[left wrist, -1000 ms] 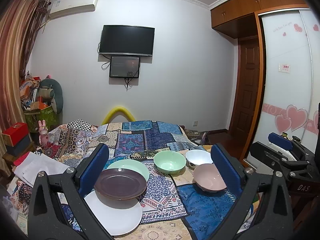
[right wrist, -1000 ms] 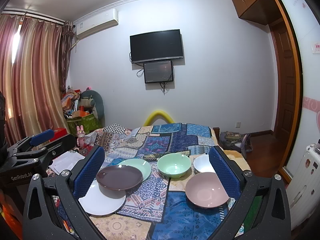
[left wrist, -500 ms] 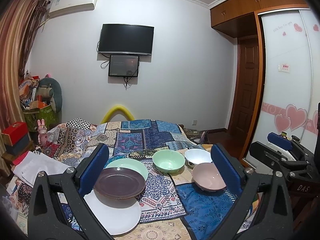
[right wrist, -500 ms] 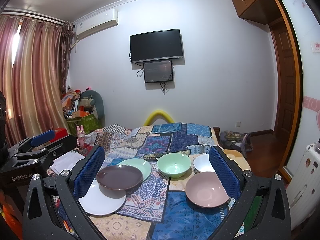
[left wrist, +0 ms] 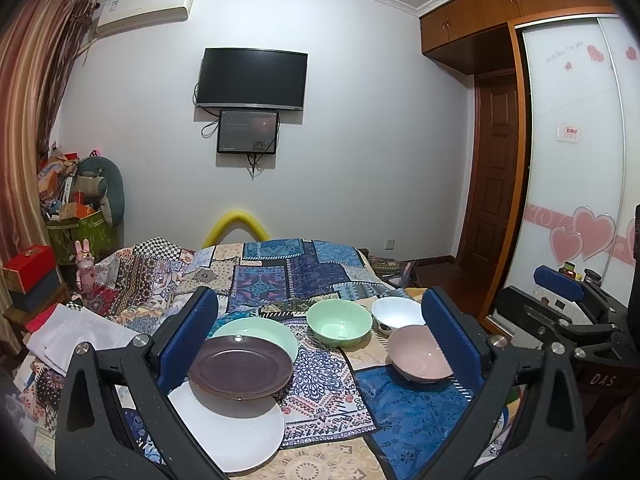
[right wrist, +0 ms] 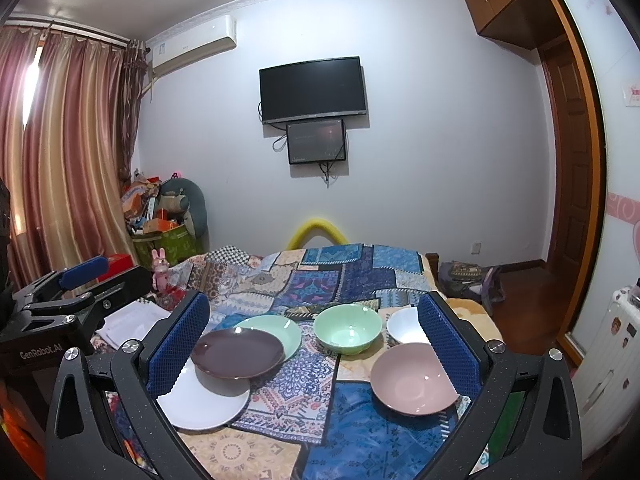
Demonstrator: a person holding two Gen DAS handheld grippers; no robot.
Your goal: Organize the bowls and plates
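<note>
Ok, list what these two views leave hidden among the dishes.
- White plate: far part under the brown plate, near-left edge behind the left gripper finger, both views.
- White bowl: right side behind the right gripper finger.
- Green plate: near part covered.

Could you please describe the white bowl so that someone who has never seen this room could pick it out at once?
Start at the patchwork cloth covering the bed below the wall-mounted television. Three bowls sit on its right half; the white bowl is the one furthest right and back, beside the green bowl and behind the pink bowl. It is the only white dish with deep sides; the other white piece is a flat plate on the left.
</note>
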